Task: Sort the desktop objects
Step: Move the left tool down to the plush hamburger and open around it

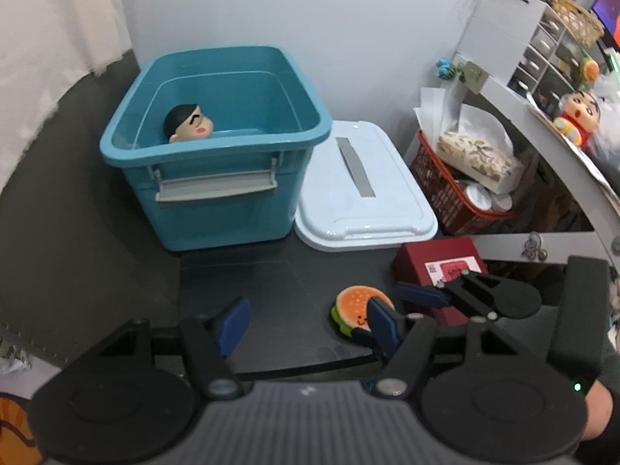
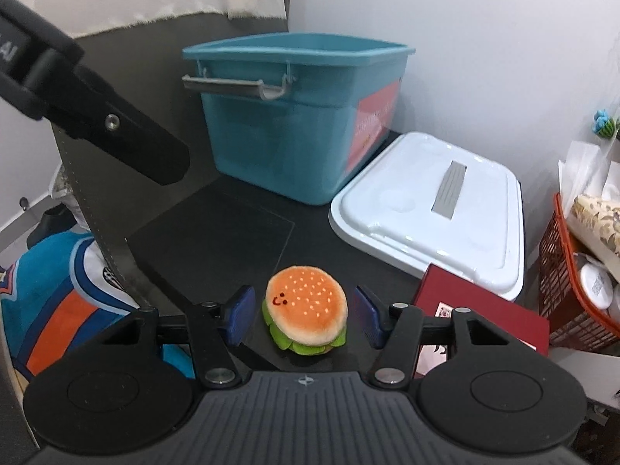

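**Right gripper (image 2: 304,316) straddling a plush hamburger (image 2: 305,310) on a dark desktop (image 2: 217,240).**

The hamburger toy is lying on the desktop between the right gripper's blue pads (image 2: 241,312), which are standing apart from it on both sides, not pressing it. The left gripper (image 1: 306,327) is hovering with its jaws apart and nothing between them. A teal storage bin (image 1: 217,178) is sitting at the back of the desktop and is holding a black-haired doll head (image 1: 188,123); its white lid (image 1: 364,193) is lying flat just beside it on the right. A dark red box (image 2: 480,321) is resting near the hamburger, next to the lid, with an orange basket (image 2: 562,290) at the right edge.
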